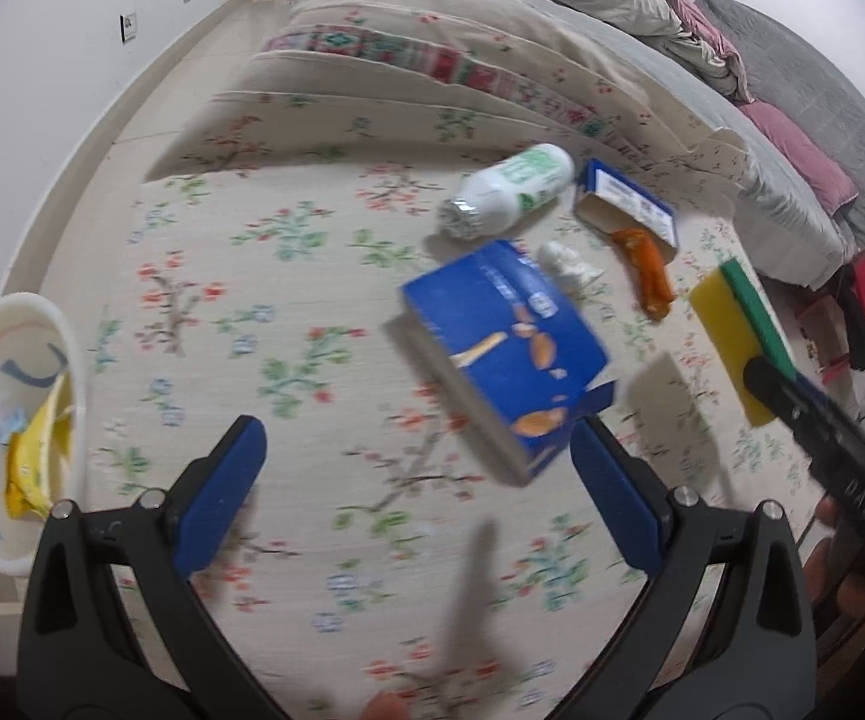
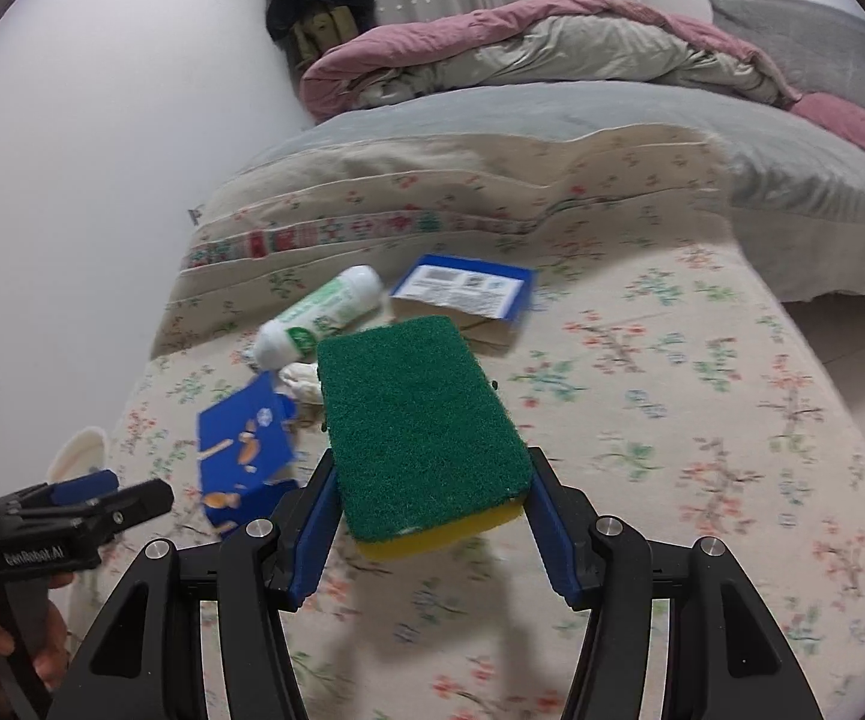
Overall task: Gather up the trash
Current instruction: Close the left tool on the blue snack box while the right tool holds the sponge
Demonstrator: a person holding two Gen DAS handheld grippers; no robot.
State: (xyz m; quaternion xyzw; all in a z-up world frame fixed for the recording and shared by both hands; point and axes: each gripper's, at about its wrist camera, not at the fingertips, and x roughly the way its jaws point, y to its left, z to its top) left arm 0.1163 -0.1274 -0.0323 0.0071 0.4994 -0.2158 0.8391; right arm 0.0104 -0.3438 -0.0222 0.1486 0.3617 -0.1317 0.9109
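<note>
My left gripper (image 1: 417, 441) is open above the floral mat, just short of a blue snack box (image 1: 507, 348) whose near corner is by the right finger. The box also shows in the right wrist view (image 2: 246, 450). Beyond it lie a white bottle (image 1: 507, 195), a crumpled white tissue (image 1: 567, 261), an orange wrapper (image 1: 648, 270) and a flat blue carton (image 1: 630, 204). My right gripper (image 2: 429, 480) is shut on a green and yellow sponge (image 2: 420, 420), held above the mat. The sponge also shows in the left wrist view (image 1: 744, 330).
A white bin (image 1: 12, 420) with a yellow wrapper inside stands at the mat's left edge. A bed (image 2: 612, 120) with pink and grey bedding runs behind the mat. A white wall is on the left.
</note>
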